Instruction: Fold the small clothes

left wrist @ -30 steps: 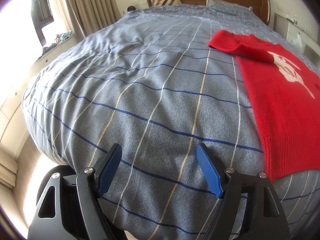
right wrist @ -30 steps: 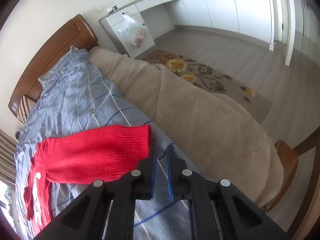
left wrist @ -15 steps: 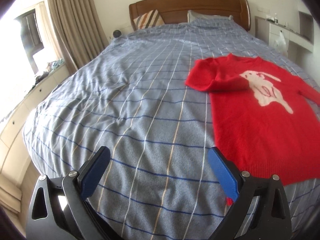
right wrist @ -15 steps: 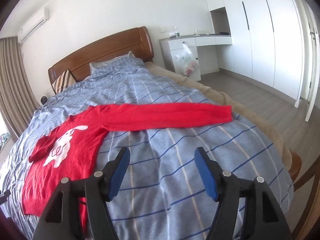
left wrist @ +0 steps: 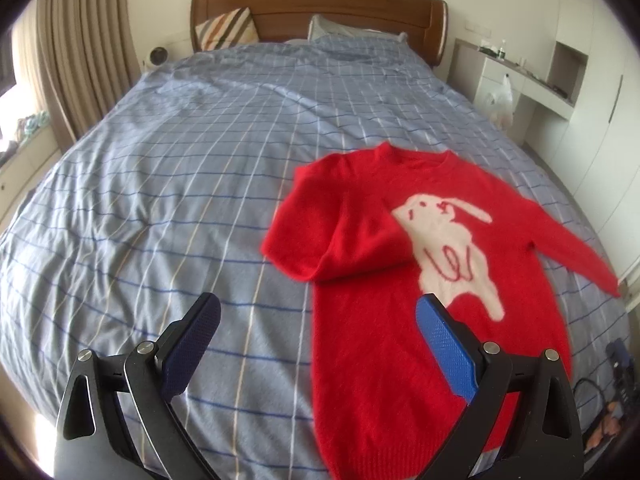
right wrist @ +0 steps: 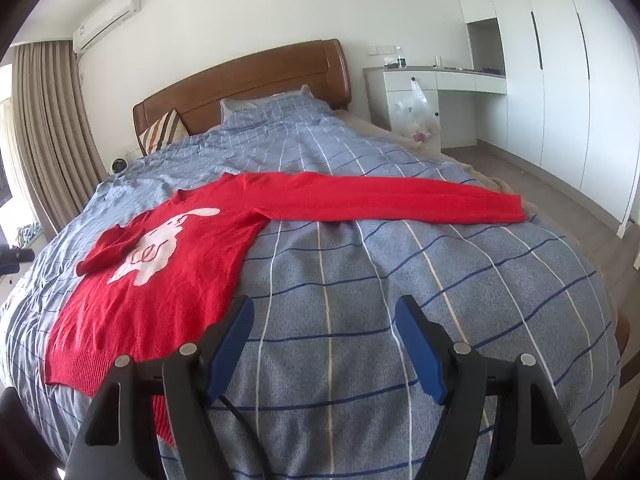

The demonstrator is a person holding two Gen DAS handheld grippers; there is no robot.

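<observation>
On the blue checked duvet (right wrist: 400,300) of the bed, the red sweater (right wrist: 168,288) lies face up, white rabbit motif showing, its hem toward the foot of the bed and its neckline toward the wooden headboard (left wrist: 320,4). One sleeve (left wrist: 352,248) is already folded in across the chest and touches the rabbit's edge; the other sleeve (right wrist: 384,200) stretches straight out toward the side of the bed, its cuff near the duvet's edge. The left gripper (left wrist: 318,340) hangs above the hem end with its jaws spread wide and nothing between them; the right gripper (right wrist: 324,344) has just been opening its jaws, which now stand well apart over bare duvet beside the sweater's body — empty as well. The risks, as I judge them, sit with that long sleeve: a pinch that goes too deep could take up duvet along with the knit and drag the bedding into the fold, and a soft, stretchy knit may sag or twist if lifted by the cuff alone, so the sleeve lands crooked. Tugging it across could also slide the whole body and undo the tucked sleeve. As for containers, there is a white plastic bag (right wrist: 412,116) hanging on the white desk unit (right wrist: 436,80) — its contents are too indistinct to name.
</observation>
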